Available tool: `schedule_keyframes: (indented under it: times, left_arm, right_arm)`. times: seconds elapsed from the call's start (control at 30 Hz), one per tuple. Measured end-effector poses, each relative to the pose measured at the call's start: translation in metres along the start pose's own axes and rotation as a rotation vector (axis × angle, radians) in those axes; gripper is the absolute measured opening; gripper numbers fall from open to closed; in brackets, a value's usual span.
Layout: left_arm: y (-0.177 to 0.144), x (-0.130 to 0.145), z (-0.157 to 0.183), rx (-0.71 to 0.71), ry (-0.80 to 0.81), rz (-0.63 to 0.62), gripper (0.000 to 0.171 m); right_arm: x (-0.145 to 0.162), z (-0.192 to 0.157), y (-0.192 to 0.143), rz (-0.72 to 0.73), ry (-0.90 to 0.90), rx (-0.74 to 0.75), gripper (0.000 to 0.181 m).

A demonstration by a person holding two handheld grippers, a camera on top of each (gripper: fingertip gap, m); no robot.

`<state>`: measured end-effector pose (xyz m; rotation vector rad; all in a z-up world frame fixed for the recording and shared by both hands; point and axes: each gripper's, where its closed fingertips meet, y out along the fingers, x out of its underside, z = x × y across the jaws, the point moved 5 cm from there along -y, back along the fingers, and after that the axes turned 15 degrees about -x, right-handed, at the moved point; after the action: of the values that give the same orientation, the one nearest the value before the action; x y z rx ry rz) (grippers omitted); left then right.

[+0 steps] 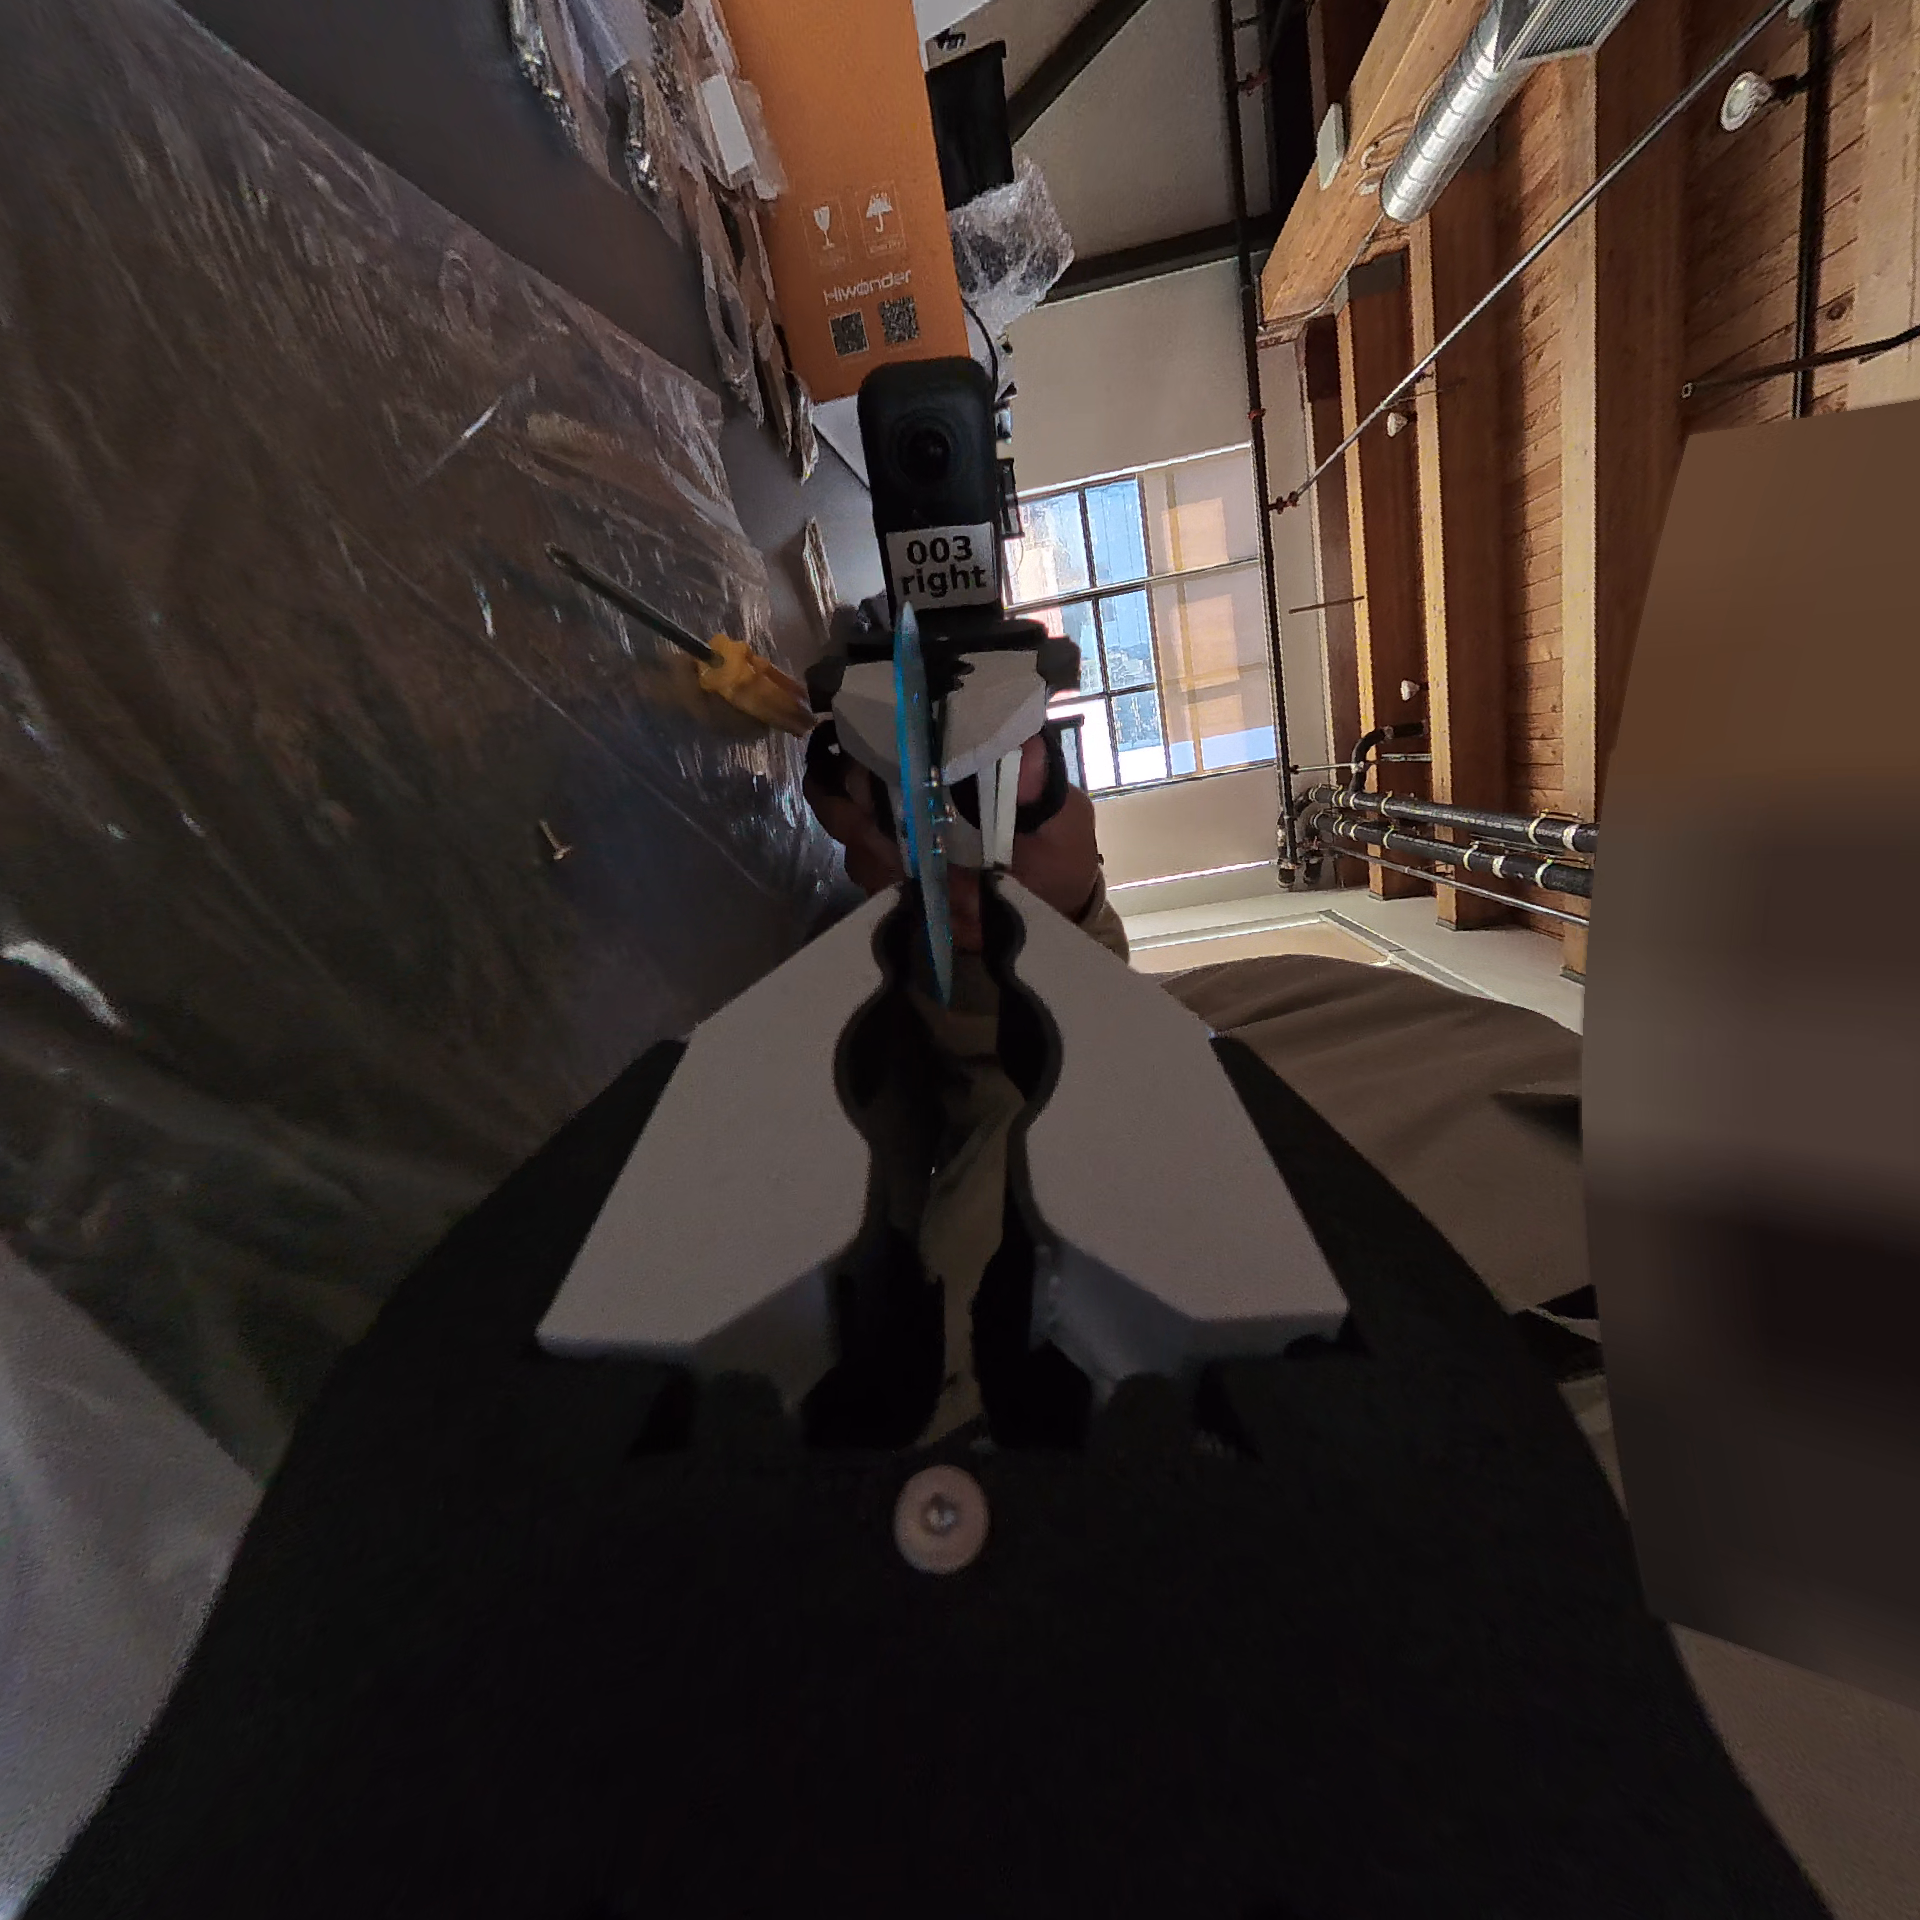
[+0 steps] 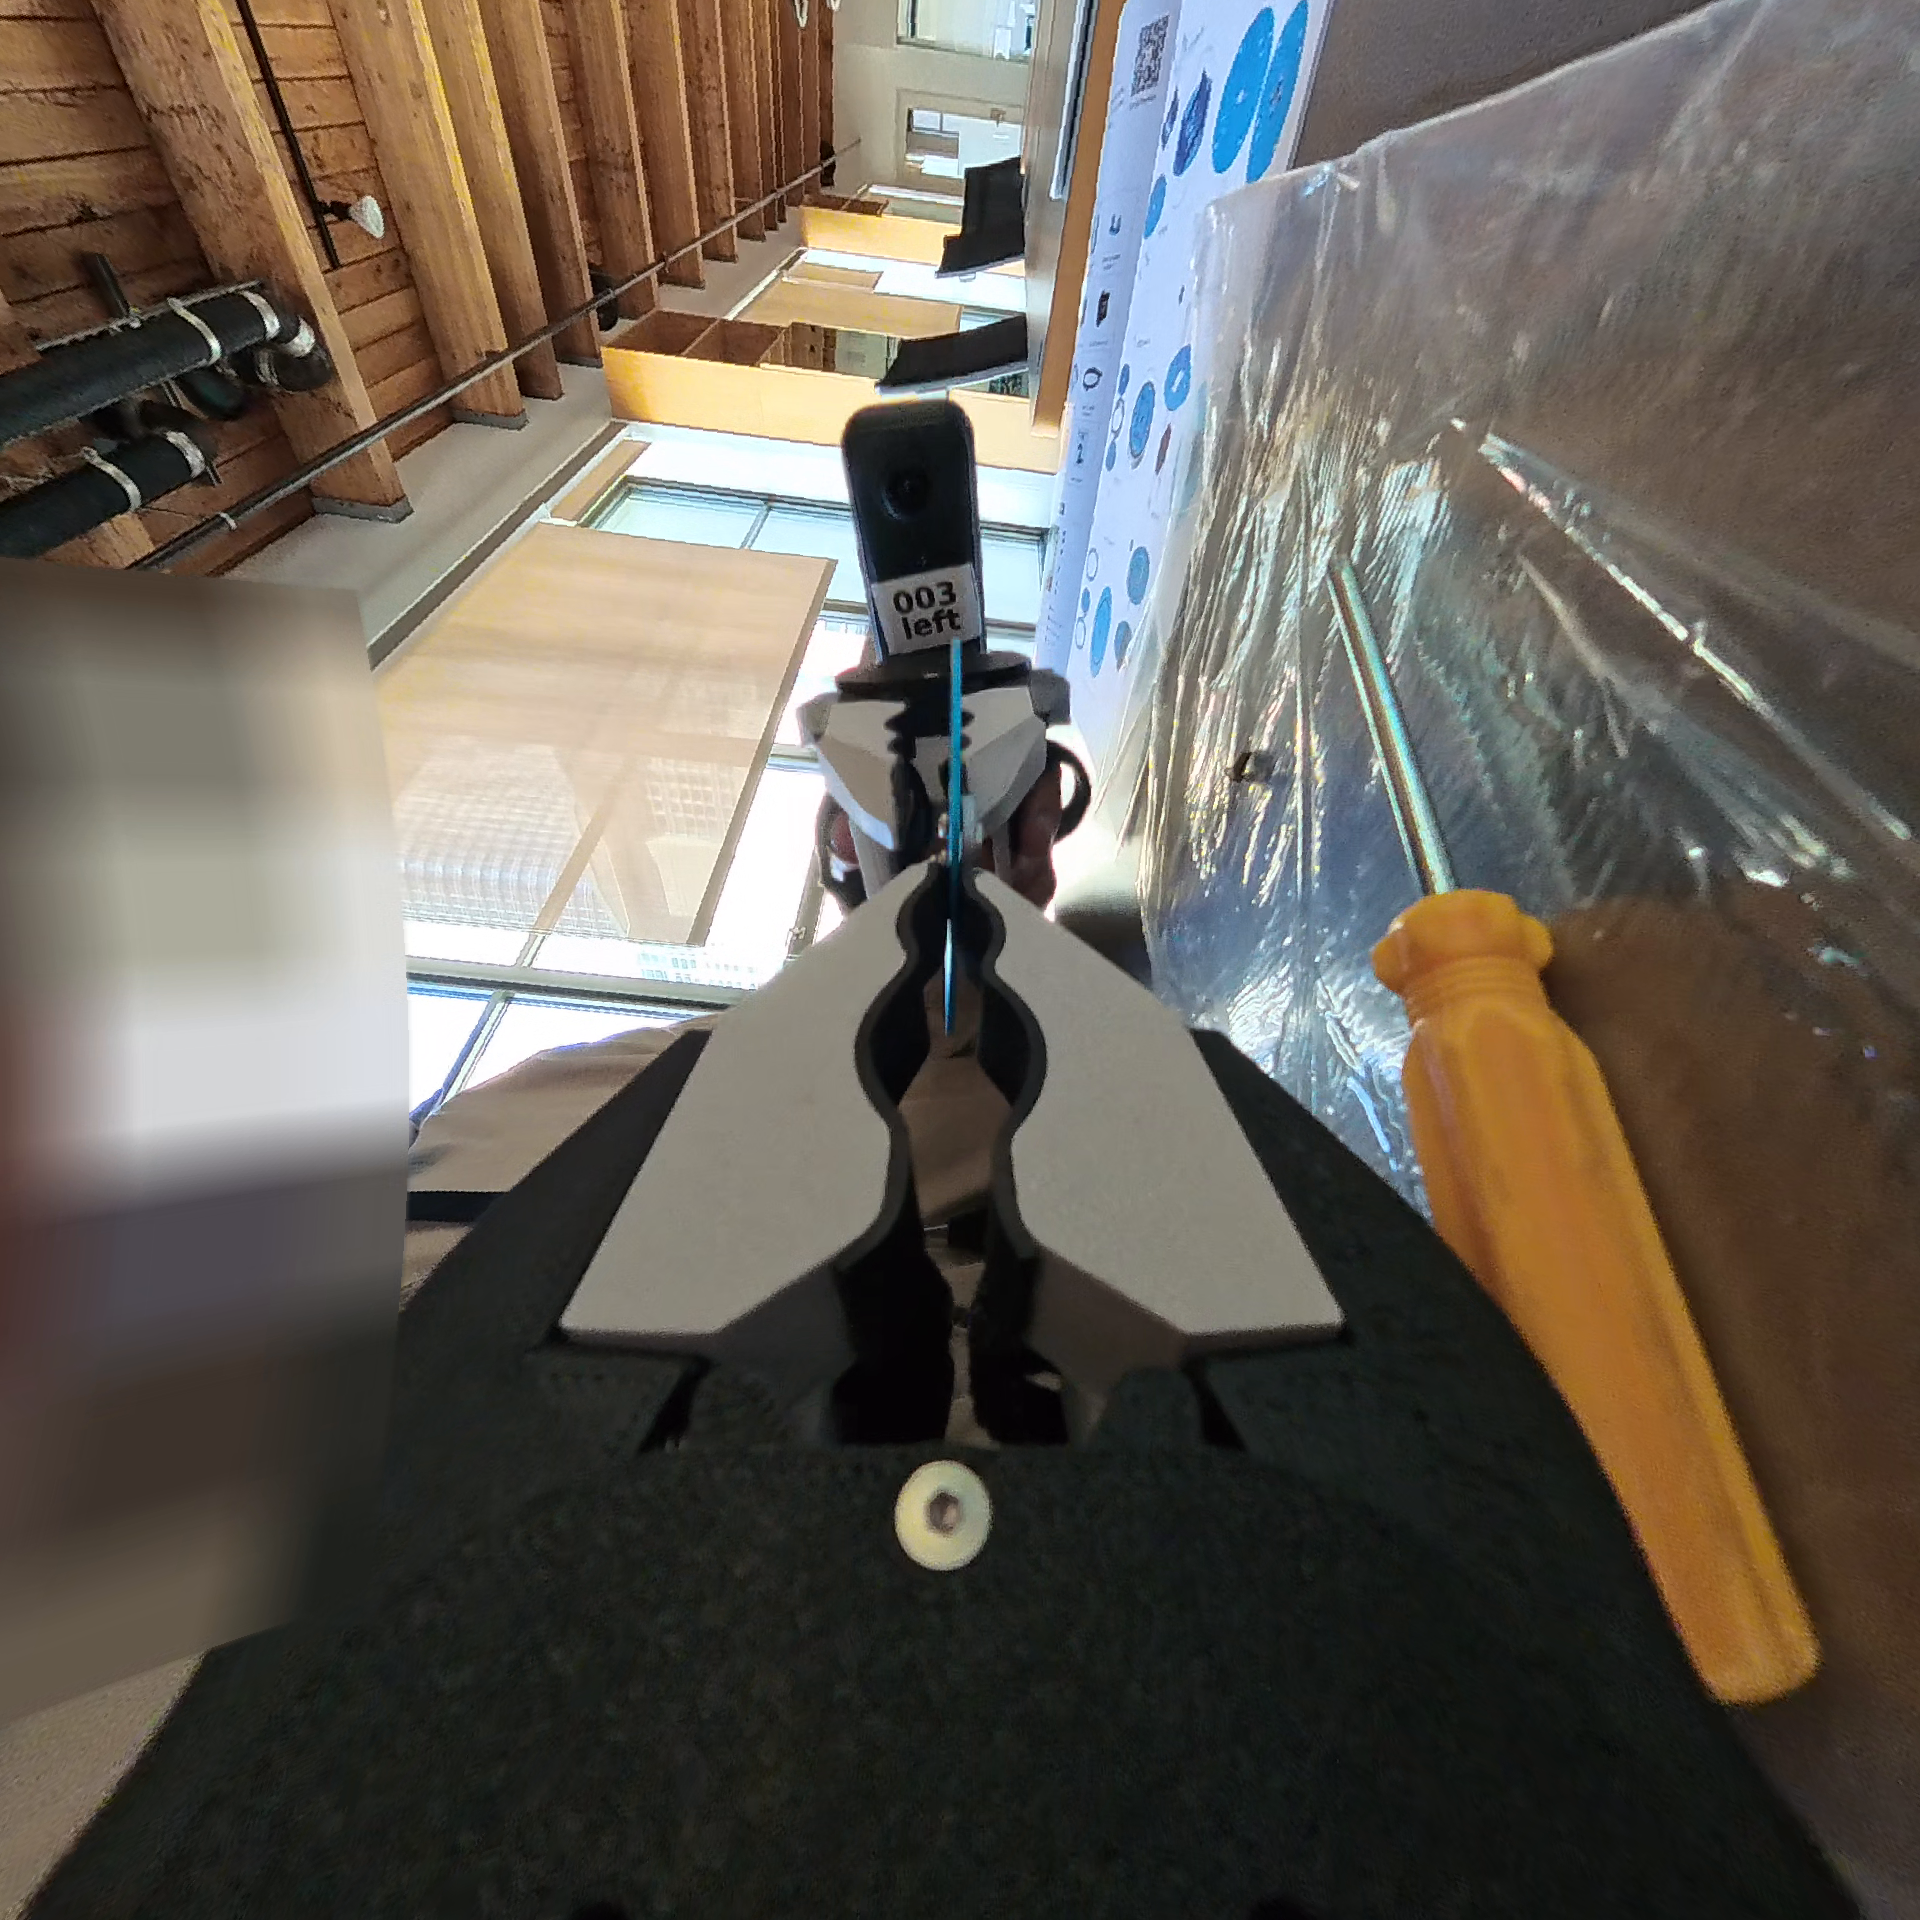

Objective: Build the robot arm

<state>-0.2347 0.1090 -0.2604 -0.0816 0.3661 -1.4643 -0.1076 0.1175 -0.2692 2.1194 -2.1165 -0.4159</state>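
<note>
Betw both grippers [image 1: 940, 914] [image 2: 951, 883]: blue disc [image 1: 920, 790], edge-on.

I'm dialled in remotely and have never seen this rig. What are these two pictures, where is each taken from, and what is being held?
There is no robot arm. A person holds a pair of hand-held tongs in each hand, and each pair carries a camera looking forward along its two grey fingers.

The left wrist view shows the left tongs up close, with the right tongs facing them farther off. The right wrist view shows the reverse: the right tongs near, the left tongs beyond.

Both pairs are shut on one thin blue disc, seen edge-on between them.

The views are rolled sideways. On a surface covered in clear plastic wrap lie a yellow-handled screwdriver and a small screw. An orange box stands behind.
</note>
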Motion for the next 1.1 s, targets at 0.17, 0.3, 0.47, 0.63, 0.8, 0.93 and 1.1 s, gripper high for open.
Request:
schedule_keyframes:
  times: [0.17,0.3,0.47,0.63,0.8,0.93,1.1]
  left_arm:
    - [0.003,0.003,0.001,0.024,-0.026,0.009,0.006]
    - [0.002,0.001,0.001,0.054,-0.036,0.048,0.016]
    - [0.008,0.001,0.000,0.089,-0.076,0.096,0.019]
    - [0.014,0.007,0.001,0.098,-0.094,0.100,0.013]
    - [0.016,0.006,-0.003,0.082,-0.113,0.120,0.008]
    - [0.016,0.006,-0.003,0.077,-0.108,0.121,0.008]
    - [0.016,0.007,-0.004,0.074,-0.108,0.123,0.007]
  right_arm:
    - [0.002,-0.001,0.002,-0.007,0.005,-0.012,0.000]
    - [0.001,-0.001,0.002,-0.001,0.005,-0.017,0.000]
    - [0.002,-0.001,0.004,-0.007,0.005,-0.021,0.000]
    - [0.003,0.000,0.005,-0.009,0.007,-0.020,0.000]
    - [0.004,0.001,0.004,-0.013,0.004,-0.010,0.000]
    - [0.004,0.000,0.003,-0.011,0.006,-0.014,0.000]
    - [0.004,0.001,0.003,-0.016,-0.004,-0.005,0.000]
